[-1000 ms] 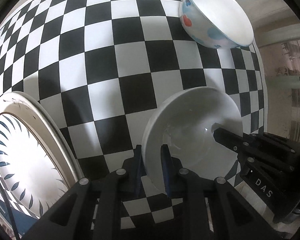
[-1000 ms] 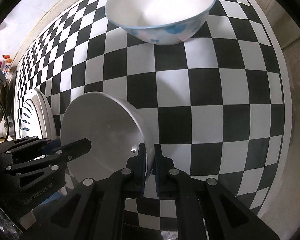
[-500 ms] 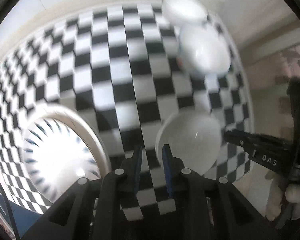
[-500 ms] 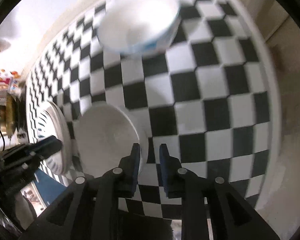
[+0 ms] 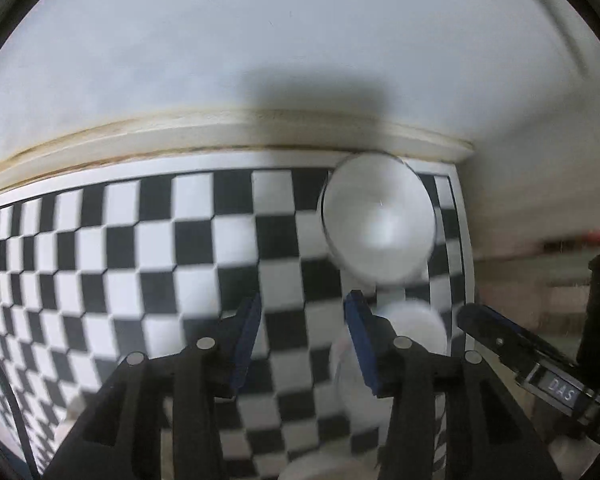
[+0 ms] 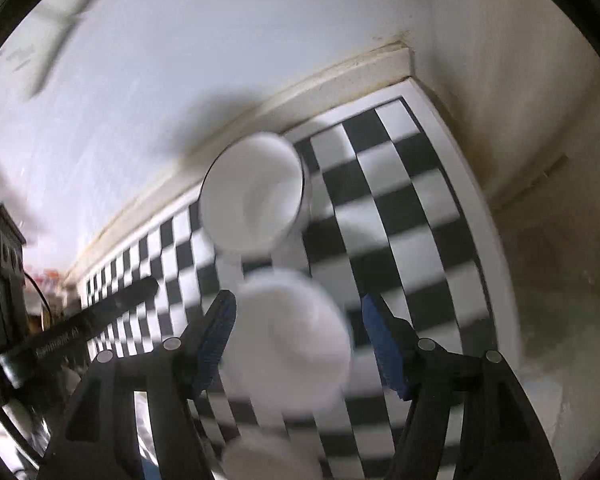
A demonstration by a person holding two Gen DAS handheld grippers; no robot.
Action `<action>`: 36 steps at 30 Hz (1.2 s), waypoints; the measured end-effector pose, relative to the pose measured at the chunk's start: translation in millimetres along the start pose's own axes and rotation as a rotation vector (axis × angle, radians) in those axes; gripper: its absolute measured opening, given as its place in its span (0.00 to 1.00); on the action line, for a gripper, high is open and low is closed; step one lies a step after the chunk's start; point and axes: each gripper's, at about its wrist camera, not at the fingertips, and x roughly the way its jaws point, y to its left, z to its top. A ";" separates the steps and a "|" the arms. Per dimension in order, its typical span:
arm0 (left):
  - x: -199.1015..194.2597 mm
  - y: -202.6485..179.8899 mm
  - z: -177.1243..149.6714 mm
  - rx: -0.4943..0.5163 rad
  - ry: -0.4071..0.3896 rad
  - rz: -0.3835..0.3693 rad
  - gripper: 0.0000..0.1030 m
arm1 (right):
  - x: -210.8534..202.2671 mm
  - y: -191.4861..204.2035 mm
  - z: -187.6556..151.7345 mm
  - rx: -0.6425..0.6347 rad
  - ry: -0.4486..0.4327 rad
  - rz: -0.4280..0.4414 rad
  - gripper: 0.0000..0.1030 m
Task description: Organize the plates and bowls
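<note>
Both views are blurred by motion. A small white bowl [image 5: 378,220] [image 6: 252,196] stands near the back edge of the checkered cloth [image 5: 140,248]. A second white bowl [image 5: 412,332] [image 6: 292,340] sits nearer, below and apart from my grippers. A third white rim [image 6: 268,456] shows at the bottom edge. My left gripper [image 5: 302,316] hovers over bare cloth, its jaws opening with nothing between them. My right gripper [image 6: 296,310] hangs above the second bowl, its jaws opening wide; the pads touch nothing. Each gripper appears in the other's view: the right gripper [image 5: 500,336], the left gripper [image 6: 100,316].
A pale wall [image 5: 260,40] with a cream ledge [image 5: 220,132] rises behind the cloth. The cloth's right edge [image 6: 480,216] meets a beige corner. A dark box [image 6: 0,248] and cluttered items stand at far left in the right wrist view.
Both grippers let go of the plain white bowl's rim, lifted and swung toward the back of the table. Their jaws spread apart. The leaf-patterned plate left the view.
</note>
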 end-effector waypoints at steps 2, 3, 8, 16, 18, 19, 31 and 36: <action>16.8 -0.9 14.9 -0.019 0.022 0.000 0.40 | 18.5 2.6 23.5 0.004 0.016 -0.019 0.66; 27.2 -2.0 23.2 -0.026 0.038 -0.014 0.40 | 26.0 2.1 31.3 0.003 0.022 -0.021 0.66; 62.6 -9.9 45.6 -0.012 0.077 0.007 0.39 | 66.1 7.6 62.5 0.022 0.090 -0.030 0.66; 84.5 -13.3 55.7 0.032 0.104 0.046 0.09 | 107.4 8.5 76.7 0.040 0.175 -0.071 0.15; 83.1 -16.4 55.7 0.027 0.102 0.035 0.09 | 109.7 7.1 76.5 0.065 0.179 -0.047 0.12; 81.1 -17.5 55.4 0.033 0.096 0.040 0.09 | 110.0 7.4 77.1 0.079 0.183 -0.046 0.11; 31.0 -41.5 40.2 0.095 0.037 0.043 0.09 | 77.3 14.5 79.7 0.067 0.131 -0.046 0.08; -1.8 -43.4 23.2 0.102 0.010 0.025 0.09 | 46.6 29.6 70.5 0.036 0.090 -0.054 0.08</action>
